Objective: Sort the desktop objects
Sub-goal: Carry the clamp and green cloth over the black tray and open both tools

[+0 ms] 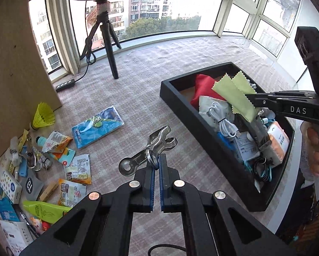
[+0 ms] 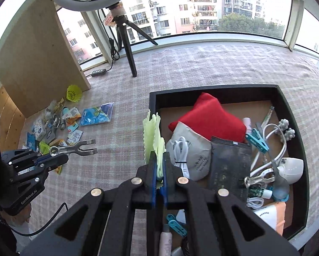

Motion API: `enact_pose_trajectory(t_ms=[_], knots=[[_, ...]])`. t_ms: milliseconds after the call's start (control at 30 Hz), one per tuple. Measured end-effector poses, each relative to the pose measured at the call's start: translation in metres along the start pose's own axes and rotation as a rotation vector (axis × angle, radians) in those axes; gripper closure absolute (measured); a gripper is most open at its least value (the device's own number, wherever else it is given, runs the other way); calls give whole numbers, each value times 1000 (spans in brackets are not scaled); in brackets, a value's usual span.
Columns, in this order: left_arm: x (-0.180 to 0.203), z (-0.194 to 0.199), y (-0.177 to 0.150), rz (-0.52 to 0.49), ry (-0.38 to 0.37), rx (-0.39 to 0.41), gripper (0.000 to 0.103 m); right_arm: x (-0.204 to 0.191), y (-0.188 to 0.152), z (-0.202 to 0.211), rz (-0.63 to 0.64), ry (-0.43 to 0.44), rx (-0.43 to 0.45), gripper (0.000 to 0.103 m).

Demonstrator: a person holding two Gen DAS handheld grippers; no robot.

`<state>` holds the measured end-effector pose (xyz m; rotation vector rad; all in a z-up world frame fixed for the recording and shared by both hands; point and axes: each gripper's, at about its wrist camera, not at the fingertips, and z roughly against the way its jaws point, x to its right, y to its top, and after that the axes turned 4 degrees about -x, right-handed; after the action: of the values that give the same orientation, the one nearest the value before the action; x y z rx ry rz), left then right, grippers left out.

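Meanwhile, left gripper [image 1: 157, 160] pinching metal clip [image 1: 150, 147], right gripper [image 2: 158, 166] pinching green cloth [image 2: 154, 136] beside crowded black tray [image 2: 295, 115].

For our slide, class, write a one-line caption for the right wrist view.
Right gripper pinches a green cloth beside the black tray; left gripper holds a metal clip.

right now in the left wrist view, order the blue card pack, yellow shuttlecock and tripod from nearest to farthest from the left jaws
1. Blue card pack: on the cloth, ahead and left of the left gripper, whose jaws are shut on a metal clip.
2. Yellow shuttlecock: farther left, by the wooden board.
3. Tripod: farthest, near the window.
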<state>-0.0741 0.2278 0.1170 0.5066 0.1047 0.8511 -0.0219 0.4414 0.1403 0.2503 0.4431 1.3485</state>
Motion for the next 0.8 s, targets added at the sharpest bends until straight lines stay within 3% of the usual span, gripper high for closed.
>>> enact_pose_trajectory(t_ms=[300,367,400,433,467,500,667,800], knots=[[92,0,46,-134,-94,35,100,85,-15,36,-152,-135,28,98],[112,-1,52,-160,-130,33,100,100,-20,41,-179,-130,26,97],[122,-2,54,-177,-147,34,97,107,-22,43,-188,-117,23,96],[133,-4,54,-195,-150,36,90,114,-24,45,-214,-124,17,87],[142,-6,55,-211,-141,29,63,121,-25,46,-242,-142,12,73],[149,-7,55,-221,-139,27,50,126,-27,48,-261,-148,15,70],[162,-14,47,-243,-114,1,53,132,-32,53,-288,-126,34,69],[151,-16,41,-212,-100,-14,53,123,-32,51,-268,-101,34,69]])
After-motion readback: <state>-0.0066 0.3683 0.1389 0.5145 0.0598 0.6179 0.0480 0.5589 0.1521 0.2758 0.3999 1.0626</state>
